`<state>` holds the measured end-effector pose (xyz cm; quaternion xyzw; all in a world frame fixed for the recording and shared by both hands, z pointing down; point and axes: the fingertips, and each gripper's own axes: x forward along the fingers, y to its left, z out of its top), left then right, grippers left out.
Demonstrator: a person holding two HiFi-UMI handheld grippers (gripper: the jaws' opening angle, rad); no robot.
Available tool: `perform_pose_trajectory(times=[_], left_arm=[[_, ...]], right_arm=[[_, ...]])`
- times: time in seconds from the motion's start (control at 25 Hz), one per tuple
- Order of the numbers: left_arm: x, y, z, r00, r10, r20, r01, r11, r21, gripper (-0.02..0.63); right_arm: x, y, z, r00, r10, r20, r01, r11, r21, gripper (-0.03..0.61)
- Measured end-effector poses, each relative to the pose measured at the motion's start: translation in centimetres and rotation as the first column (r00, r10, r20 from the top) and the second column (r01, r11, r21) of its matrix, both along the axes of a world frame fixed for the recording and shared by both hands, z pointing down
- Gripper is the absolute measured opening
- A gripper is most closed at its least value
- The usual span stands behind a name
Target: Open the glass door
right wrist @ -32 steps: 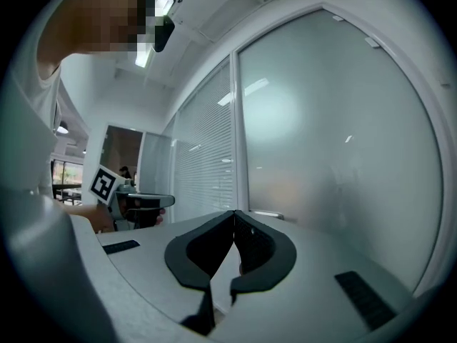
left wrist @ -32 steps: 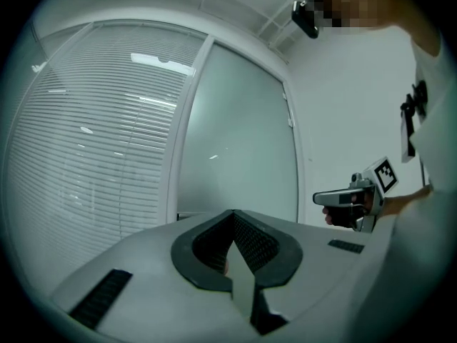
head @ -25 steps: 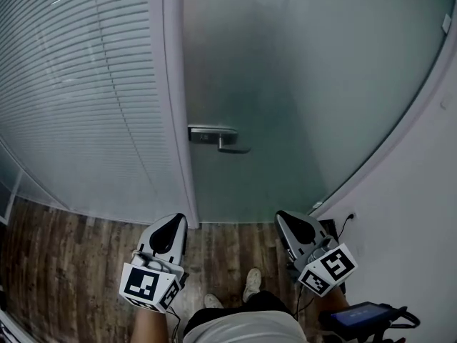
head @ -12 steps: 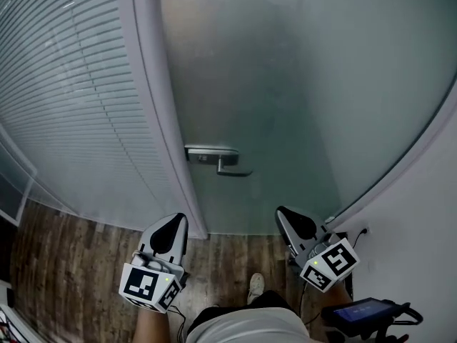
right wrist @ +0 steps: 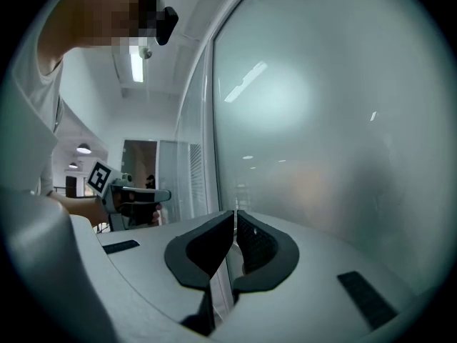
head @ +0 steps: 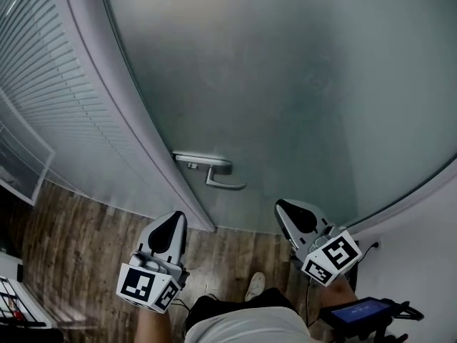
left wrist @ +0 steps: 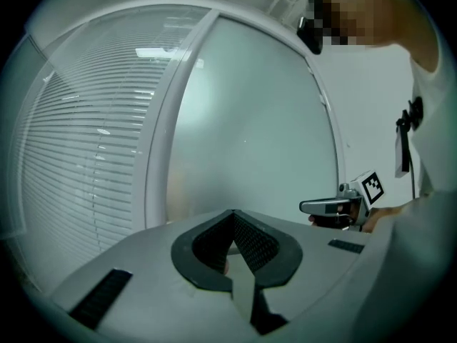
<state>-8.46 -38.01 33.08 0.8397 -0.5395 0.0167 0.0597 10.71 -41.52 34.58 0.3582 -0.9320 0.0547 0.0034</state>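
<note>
The frosted glass door (head: 285, 84) stands shut, metal lever handle (head: 211, 171) level at its left edge.

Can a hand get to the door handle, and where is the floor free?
Yes. The handle sticks out from the bare glass door, open above, below and right; only the door frame is close on its left. The wood floor under the blinds is bare. Bottom right is crowded, with a black device by the wall.

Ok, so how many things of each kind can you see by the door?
Grey two-jaw grippers: 2 (left gripper, right gripper)
Frosted glass door: 1
Silver metal lever handle: 1
White slatted blinds: 1
White shoe: 1
Total: 6
</note>
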Motion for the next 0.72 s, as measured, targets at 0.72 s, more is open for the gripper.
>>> perform_pose_trajectory(times=[0.72], left_arm=[[-2.4, -3.1, 2.5, 0.997, 0.070, -0.043, -0.072, 0.997, -0.038, 0.000]], right_arm=[[-4.4, -2.8, 3.8, 0.969, -0.074, -0.234, 0.050, 0.993, -0.107, 0.105]])
